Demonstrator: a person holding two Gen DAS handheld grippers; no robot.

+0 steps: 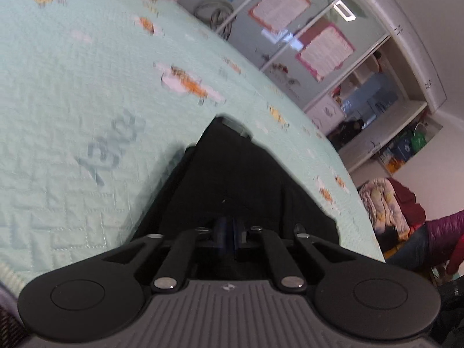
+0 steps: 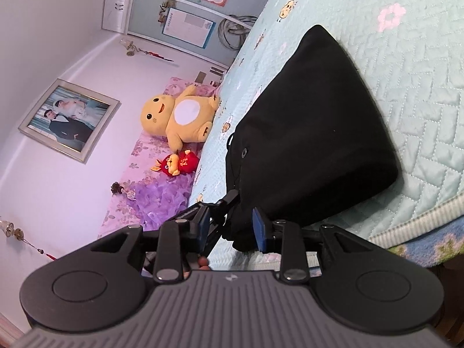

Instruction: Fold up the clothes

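Black garment [image 2: 313, 133] near bed edge [image 2: 420, 217], left fingers [image 1: 230, 230] pinching it

**Tally of things in view**

There was one black garment [image 2: 313, 133] on one pale green quilted bedspread [image 2: 420, 92]. Two grippers showed, the left gripper [image 1: 230, 229] and the right gripper [image 2: 232, 227], each with two fingers. Two plush toys sat at the bed's head: one yellow plush [image 2: 179, 116] and one small red plush [image 2: 179, 163]. One framed photograph [image 2: 69, 119] hung on the wall. Three pink-bordered posters [image 1: 278, 5] showed on the cabinet doors.
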